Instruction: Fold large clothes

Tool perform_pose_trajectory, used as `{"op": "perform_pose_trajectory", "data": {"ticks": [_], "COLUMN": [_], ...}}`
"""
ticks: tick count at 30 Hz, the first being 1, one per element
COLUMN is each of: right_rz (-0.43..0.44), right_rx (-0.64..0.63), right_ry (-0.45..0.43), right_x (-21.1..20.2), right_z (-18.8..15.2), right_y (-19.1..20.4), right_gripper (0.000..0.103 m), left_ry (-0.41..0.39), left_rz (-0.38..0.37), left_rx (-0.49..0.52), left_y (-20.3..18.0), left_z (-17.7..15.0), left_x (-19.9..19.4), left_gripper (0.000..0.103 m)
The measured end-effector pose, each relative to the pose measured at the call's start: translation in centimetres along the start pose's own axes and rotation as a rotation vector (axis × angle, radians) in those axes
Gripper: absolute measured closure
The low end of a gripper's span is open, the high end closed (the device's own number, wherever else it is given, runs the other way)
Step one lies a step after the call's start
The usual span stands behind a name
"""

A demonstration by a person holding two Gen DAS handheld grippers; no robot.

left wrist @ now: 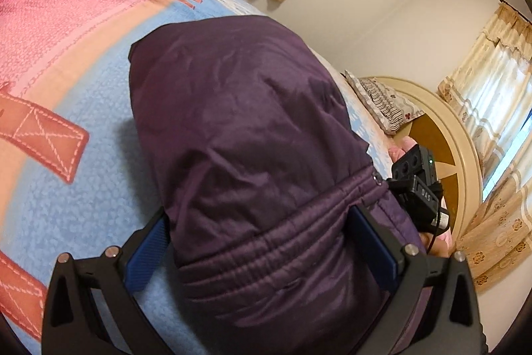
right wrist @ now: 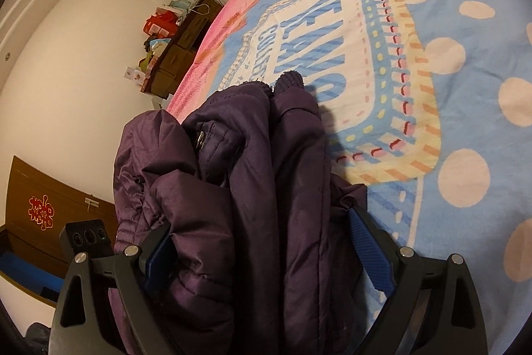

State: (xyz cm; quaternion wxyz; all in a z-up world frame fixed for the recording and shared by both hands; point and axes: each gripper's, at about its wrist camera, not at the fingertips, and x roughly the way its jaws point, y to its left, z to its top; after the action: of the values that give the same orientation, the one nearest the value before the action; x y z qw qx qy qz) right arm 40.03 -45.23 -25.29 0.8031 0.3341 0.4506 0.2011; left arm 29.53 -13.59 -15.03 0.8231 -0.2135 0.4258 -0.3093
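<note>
Padded purple jacket bundled on the bed — fold part done

The dark purple quilted jacket [left wrist: 252,135] lay folded lengthwise on the blue-and-pink printed bedspread [left wrist: 66,82]; the left gripper [left wrist: 262,242] and right gripper [right wrist: 262,242] stood released around it — jaws wide, pads apparently not pressing — with tidying and a final fold likely remaining.

Left gripper [left wrist: 266,242]: jaws spread wide — blue pads [left wrist: 151,250] stand either side of the purple fabric, angled downward.
Right gripper [right wrist: 266,245]: jaws wide too, pads [right wrist: 372,250] flanking bunched fabric without pinching it.
Hand [left wrist: 407,147]: glimpsed behind the other gripper's black body — pose unclear.
</note>
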Motion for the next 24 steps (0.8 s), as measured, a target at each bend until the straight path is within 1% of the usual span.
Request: {"op": "perform_pose_trajectory", "data": {"ticks": [3, 6, 8, 11, 14, 19, 22, 24], "right_rz": [0.005, -0.006, -0.008, 0.013, 0.053, 0.047, 0.059, 0.065], "right_rx": [-0.003, -0.011, -0.013, -0.005, 0.013, 0.022, 0.032, 0.016], "right_ry": [-0.003, 0.0, -0.002, -0.009, -0.009, -0.004, 0.005, 0.009], "right_x": [-0.2, -0.2, -0.4, -0.5, -0.3, -0.1, 0.1, 0.2], "right_z": [-0.1, -0.2, -0.3, -0.6, -1.2, -1.3, -1.2, -1.4], "right_y": [-0.1, -0.2, 0.0, 0.3, 0.4, 0.6, 0.6, 1.1], "right_gripper": [0.01, 0.011, 0.014, 0.024, 0.032, 0.032, 0.033, 0.037], "left_ry": [0.003, 0.008, 0.01, 0.011, 0.014, 0.028, 0.032, 0.033], "left_rz": [0.003, 0.015, 0.016, 0.019, 0.019, 0.017, 0.0, -0.015], "left_rx": [0.01, 0.03, 0.036, 0.051, 0.063, 0.072, 0.069, 0.075], "left_y": [0.8, 0.5, 0.5, 0.5, 0.3, -0.1, 0.0, 0.1], "left_z": [0.0, 0.2, 0.2, 0.1, 0.2, 0.5, 0.7, 0.7], "left_x": [-0.7, -0.6, -0.6, -0.6, -0.5, -0.3, -0.1, -0.3], "left_gripper": [0.0, 0.0, 0.0, 0.0, 0.0, 0.0, 0.0, 0.0]}}
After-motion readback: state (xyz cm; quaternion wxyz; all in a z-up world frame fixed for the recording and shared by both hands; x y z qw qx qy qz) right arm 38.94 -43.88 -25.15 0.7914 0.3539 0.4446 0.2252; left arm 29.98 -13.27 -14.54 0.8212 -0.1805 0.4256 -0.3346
